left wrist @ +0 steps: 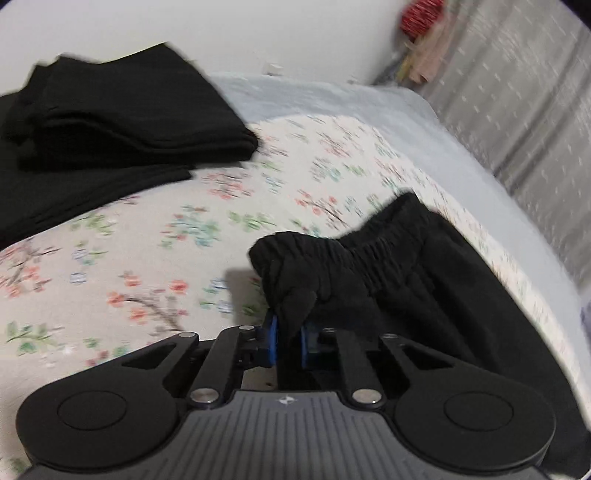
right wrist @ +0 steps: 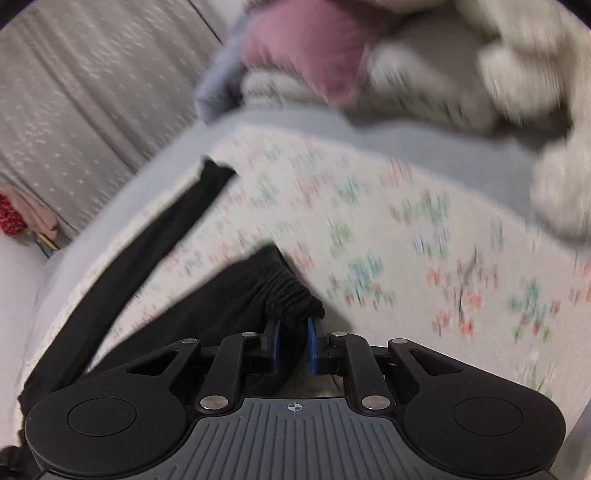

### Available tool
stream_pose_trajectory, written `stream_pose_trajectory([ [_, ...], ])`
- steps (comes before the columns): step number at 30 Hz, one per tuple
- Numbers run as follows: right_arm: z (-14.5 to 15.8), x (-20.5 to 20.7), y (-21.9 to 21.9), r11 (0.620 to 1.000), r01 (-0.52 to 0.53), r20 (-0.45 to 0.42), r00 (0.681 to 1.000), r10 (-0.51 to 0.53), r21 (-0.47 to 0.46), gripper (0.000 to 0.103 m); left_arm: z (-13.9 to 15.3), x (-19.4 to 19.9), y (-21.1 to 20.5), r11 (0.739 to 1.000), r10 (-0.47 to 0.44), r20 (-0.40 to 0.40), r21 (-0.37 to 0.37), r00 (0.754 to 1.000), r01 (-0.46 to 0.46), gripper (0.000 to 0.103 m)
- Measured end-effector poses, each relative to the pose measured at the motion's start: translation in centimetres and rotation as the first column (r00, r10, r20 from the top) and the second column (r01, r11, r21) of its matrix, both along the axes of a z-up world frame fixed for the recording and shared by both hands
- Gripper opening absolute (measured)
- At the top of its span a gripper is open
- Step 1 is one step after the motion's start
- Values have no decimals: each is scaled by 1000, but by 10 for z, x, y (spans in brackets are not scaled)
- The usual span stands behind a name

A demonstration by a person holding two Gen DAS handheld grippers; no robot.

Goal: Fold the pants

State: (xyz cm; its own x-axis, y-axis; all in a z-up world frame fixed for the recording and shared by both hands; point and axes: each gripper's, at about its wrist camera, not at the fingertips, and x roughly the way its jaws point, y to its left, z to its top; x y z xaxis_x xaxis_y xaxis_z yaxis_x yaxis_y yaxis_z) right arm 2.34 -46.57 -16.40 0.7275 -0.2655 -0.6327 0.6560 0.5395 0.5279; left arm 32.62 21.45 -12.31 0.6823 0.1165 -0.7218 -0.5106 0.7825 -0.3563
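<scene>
Black pants (left wrist: 399, 273) with a gathered elastic waistband lie on a flowered bed sheet (left wrist: 155, 258). In the left wrist view my left gripper (left wrist: 289, 334) is shut on one end of the waistband, and the bunched cloth stands up between its blue pads (left wrist: 272, 341). In the right wrist view my right gripper (right wrist: 293, 338) is shut on the other end of the waistband of the pants (right wrist: 236, 302). One black leg (right wrist: 147, 254) stretches away to the upper left across the sheet. The cloth hides both grippers' fingertips.
A stack of folded black garments (left wrist: 122, 114) lies at the back left of the bed. Grey plush pillows and a pink cushion (right wrist: 314, 48) sit at the bed's far end. A grey curtain (left wrist: 517, 110) hangs along the bed's side, beside a red item (left wrist: 421, 14).
</scene>
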Motion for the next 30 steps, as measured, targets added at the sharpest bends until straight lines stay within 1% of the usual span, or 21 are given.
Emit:
stream_pose_trajectory([
  [2, 13, -2, 6, 998, -1, 25, 1000, 2, -70, 13, 5, -13, 16, 998, 37, 2, -60, 999, -37, 8],
  [3, 16, -2, 8, 996, -6, 31, 999, 9, -88, 13, 7, -19, 22, 996, 44, 4, -72, 999, -44, 8],
  [5, 18, -1, 9, 994, -32, 24, 999, 35, -107, 13, 8, -25, 26, 998, 36, -4, -54, 999, -36, 8],
  [8, 19, 2, 8, 993, -40, 35, 998, 44, -112, 13, 5, -32, 29, 995, 56, -10, -88, 998, -57, 7],
  [9, 23, 0, 8, 992, -39, 48, 998, 45, -122, 13, 6, -32, 27, 995, 58, -10, -80, 998, -59, 7],
  [11, 28, -3, 13, 987, -35, 56, 997, 44, -158, 12, 6, -30, 18, 999, 45, -15, -25, 999, -46, 8],
  [12, 30, -4, 13, 985, -32, 58, 997, 43, -170, 12, 5, -28, 10, 1000, 23, -27, 7, 999, -23, 8],
  [14, 30, -4, 11, 984, -23, 51, 998, 32, -179, 12, -2, -22, 1, 998, -41, -99, 46, 994, 46, 14],
  [15, 28, -4, 9, 985, -16, 49, 999, 25, -174, 8, -6, -22, 5, 998, -46, -123, 29, 991, 50, 15],
  [17, 27, -7, 6, 986, 5, 56, 998, 4, -167, 0, -12, -25, 18, 998, -19, -115, -63, 993, 11, 16],
  [18, 32, -9, 7, 978, 36, 49, 998, -26, -206, 0, -11, -27, 22, 997, -14, -109, -83, 994, 5, 16],
  [19, 38, -13, 10, 963, 61, 48, 998, -50, -261, 0, -10, -29, 24, 996, -16, -103, -86, 995, 7, 15],
  [20, 44, -19, 8, 954, 86, 70, 995, -69, -287, 0, -8, -31, 24, 997, -18, -101, -82, 995, 10, 15],
  [22, 48, -26, 1, 956, 106, 100, 992, -82, -273, 0, -5, -32, 21, 998, -31, -112, -55, 993, 24, 17],
  [23, 45, -24, -4, 963, 91, 94, 993, -69, -254, 0, -5, -33, 20, 999, -34, -124, -46, 992, 29, 28],
  [24, 40, -21, -8, 971, 71, 79, 995, -54, -228, 3, -3, -31, 19, 999, -33, -144, -29, 989, 30, 38],
  [25, 34, -16, -12, 980, 53, 58, 997, -43, -194, 8, -2, -31, 20, 1000, -15, -173, 3, 985, 15, 67],
  [26, 31, -11, -14, 984, 37, 38, 999, -31, -174, 8, 0, -31, 22, 999, 19, -192, 38, 981, -12, 84],
  [27, 28, -5, -15, 987, 9, 24, 1000, -5, -160, 8, 2, -31, 23, 999, 29, -194, 45, 981, -21, 85],
  [29, 29, 7, -13, 986, -31, 12, 999, 33, -162, 11, 7, -32, 25, 999, 27, -165, 26, 986, -23, 85],
  [30, 30, 15, -13, 984, -47, 2, 999, 48, -170, 13, 10, -32, 25, 999, 37, -160, 45, 986, -30, 85],
])
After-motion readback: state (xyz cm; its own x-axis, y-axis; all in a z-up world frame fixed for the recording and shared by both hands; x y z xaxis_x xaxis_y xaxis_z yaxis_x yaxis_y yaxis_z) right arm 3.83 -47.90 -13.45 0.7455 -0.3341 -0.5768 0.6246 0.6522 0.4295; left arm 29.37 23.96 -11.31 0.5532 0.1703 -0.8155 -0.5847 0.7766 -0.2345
